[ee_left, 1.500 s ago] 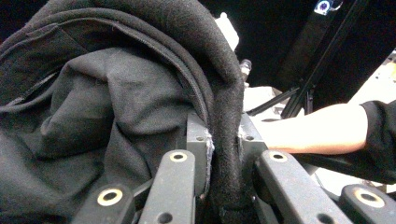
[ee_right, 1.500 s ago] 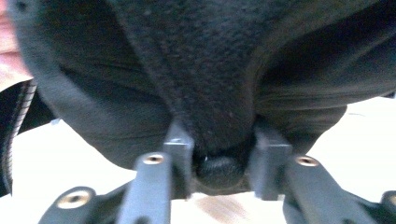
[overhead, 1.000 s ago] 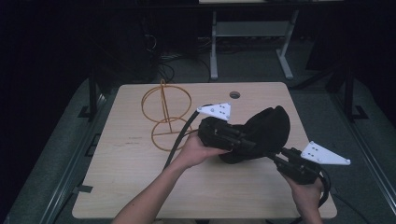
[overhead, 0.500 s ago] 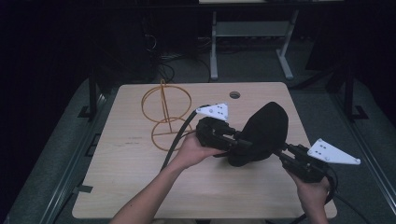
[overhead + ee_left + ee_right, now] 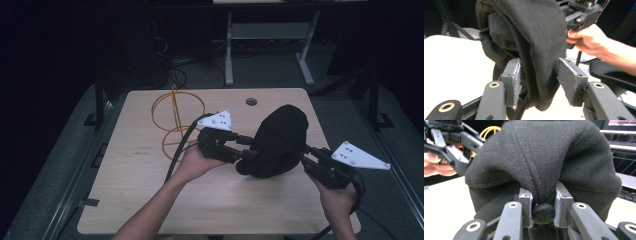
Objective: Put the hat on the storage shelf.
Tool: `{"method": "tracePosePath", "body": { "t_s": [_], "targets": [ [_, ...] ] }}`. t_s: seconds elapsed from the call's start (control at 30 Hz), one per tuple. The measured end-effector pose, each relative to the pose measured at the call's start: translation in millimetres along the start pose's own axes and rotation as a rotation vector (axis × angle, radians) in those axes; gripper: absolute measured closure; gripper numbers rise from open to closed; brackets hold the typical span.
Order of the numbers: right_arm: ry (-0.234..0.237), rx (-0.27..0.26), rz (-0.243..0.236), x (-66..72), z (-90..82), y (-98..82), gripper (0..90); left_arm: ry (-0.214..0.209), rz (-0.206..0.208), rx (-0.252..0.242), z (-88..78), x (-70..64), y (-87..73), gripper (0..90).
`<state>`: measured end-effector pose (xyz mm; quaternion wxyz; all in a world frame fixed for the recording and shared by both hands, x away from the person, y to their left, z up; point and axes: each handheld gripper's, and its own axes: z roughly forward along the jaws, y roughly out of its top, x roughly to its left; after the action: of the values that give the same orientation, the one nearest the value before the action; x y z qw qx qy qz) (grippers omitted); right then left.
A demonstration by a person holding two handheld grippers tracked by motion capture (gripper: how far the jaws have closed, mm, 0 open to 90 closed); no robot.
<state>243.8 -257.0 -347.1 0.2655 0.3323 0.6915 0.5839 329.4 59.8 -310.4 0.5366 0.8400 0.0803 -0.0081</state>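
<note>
An orange wire stand [image 5: 176, 120] sits upright toward the tabletop's [image 5: 130, 190] far left. Beyond the far edge, a grey metal frame [image 5: 270, 35] stands on the floor.

Black cap [image 5: 278, 140] (orange wire stand [image 5: 176, 120])

The left gripper [image 5: 248, 147] lies level above the middle of the tabletop [image 5: 130, 200], pointing toward its right edge, held in the left hand [image 5: 195, 162]; its jaws have just been opening and now stand apart around a fold of the black cap [image 5: 280, 137]. The right gripper [image 5: 303, 152], in the right hand [image 5: 337, 202] near the front right corner, points left, its fingers [image 5: 525, 205] clamped on the cap's button and crown.
</note>
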Motion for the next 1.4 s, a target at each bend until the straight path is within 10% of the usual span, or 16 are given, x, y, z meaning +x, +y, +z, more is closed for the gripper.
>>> {"method": "tracePosePath", "body": {
  "t_s": [0.6,1.4],
  "targets": [
    [-0.019,0.001,-0.067,-12.7,0.2,48.7,72.5,0.094,0.026,0.045,-37.0,-12.3,-38.4,46.5],
    [0.075,0.029,-0.084,-16.0,36.1,107.1,72.5,0.217,0.001,0.084,-71.9,-20.6,-101.8,36.6]
  ]
}}
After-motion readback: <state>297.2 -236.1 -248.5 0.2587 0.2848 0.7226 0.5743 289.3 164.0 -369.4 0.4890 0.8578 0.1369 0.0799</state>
